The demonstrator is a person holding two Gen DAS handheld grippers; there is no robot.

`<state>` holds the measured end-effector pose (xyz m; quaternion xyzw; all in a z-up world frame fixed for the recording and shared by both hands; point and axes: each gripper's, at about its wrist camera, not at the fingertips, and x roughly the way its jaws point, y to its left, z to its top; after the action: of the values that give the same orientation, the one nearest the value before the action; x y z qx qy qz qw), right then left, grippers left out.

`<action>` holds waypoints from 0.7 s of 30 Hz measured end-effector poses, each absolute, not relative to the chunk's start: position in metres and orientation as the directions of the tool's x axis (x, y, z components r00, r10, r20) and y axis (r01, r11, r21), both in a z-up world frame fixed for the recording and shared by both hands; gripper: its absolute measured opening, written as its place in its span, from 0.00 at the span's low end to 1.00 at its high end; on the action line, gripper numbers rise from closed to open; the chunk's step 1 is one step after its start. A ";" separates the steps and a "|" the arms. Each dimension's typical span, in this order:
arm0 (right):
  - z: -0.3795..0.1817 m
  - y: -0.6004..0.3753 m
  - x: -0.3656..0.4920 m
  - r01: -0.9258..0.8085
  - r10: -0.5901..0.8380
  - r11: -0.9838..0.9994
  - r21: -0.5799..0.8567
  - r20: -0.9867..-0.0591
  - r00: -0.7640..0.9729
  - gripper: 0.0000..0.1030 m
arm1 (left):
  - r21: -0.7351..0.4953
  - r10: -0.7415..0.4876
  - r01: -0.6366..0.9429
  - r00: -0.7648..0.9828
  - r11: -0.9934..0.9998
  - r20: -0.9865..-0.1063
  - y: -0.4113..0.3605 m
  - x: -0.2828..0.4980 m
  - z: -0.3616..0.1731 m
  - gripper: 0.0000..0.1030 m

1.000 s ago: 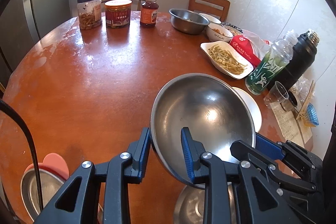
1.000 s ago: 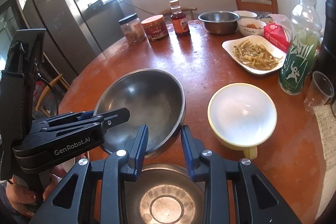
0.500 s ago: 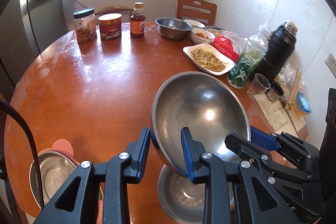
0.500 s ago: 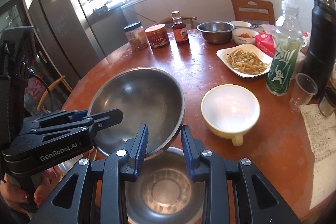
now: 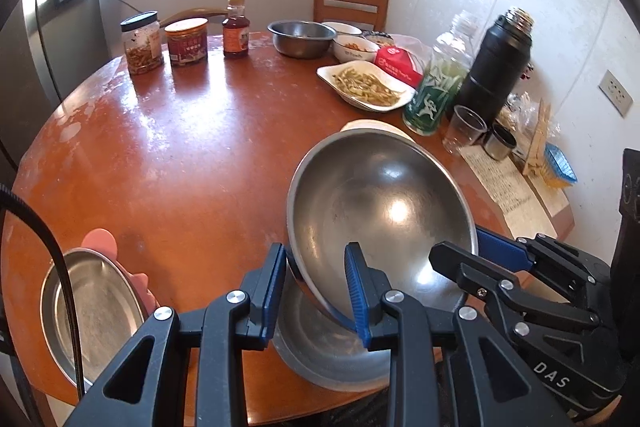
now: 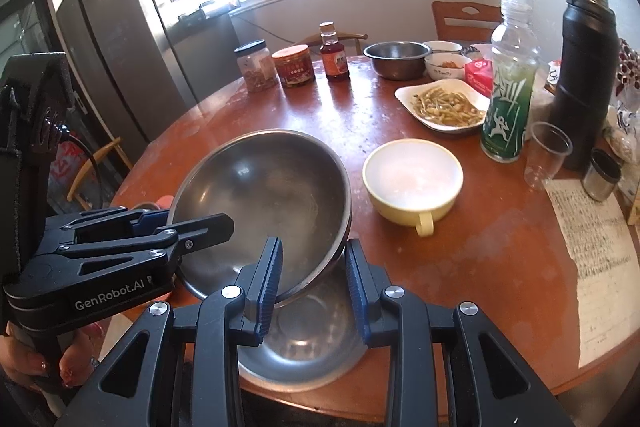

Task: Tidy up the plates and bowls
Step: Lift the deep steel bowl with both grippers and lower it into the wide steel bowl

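Observation:
A large steel bowl (image 5: 380,203) is held tilted above a smaller steel bowl (image 5: 320,351) at the table's near edge. My left gripper (image 5: 316,291) is shut on the large bowl's near rim. My right gripper (image 6: 314,283) is shut on its other rim (image 6: 264,195), above the smaller bowl (image 6: 304,343). A yellow cup-shaped bowl with a handle (image 6: 412,179) stands to the right. A steel plate on a pink mat (image 5: 92,307) lies at the left edge.
The round wooden table (image 5: 180,147) carries jars (image 5: 142,43), a sauce bottle (image 5: 236,27), a steel bowl (image 5: 302,37), a dish of food (image 5: 366,87), a green bottle (image 6: 508,95), a black flask (image 6: 580,75), a plastic cup (image 6: 546,155) and paper (image 6: 592,251).
Both grippers have carried the large bowl back toward the near edge and over the smaller steel bowl, tilting it more. The yellow bowl now stands clear to the right.

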<state>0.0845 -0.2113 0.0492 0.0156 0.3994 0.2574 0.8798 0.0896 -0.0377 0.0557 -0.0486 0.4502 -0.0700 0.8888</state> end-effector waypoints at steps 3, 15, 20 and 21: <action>0.044 -0.214 0.079 -0.442 0.465 0.866 0.235 -0.703 0.537 0.32 | -0.145 -0.168 0.087 0.570 0.986 -0.805 -0.041 0.086 0.050 0.29; 0.021 -0.215 0.069 -0.449 0.444 0.866 0.218 -0.747 0.495 0.33 | -0.153 -0.179 0.092 0.496 0.984 -0.850 -0.046 0.079 0.015 0.29; 0.013 -0.216 0.069 -0.449 0.437 0.867 0.216 -0.760 0.480 0.33 | -0.150 -0.178 0.096 0.477 0.984 -0.861 -0.048 0.080 0.007 0.29; 0.012 -0.216 0.068 -0.448 0.435 0.868 0.215 -0.764 0.477 0.33 | -0.148 -0.177 0.097 0.472 0.984 -0.864 -0.048 0.080 0.005 0.29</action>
<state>0.0681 -0.2155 0.0118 -0.0071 0.4424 0.2568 0.8592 0.0799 -0.0485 0.0047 -0.0392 0.5077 -0.0800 0.8569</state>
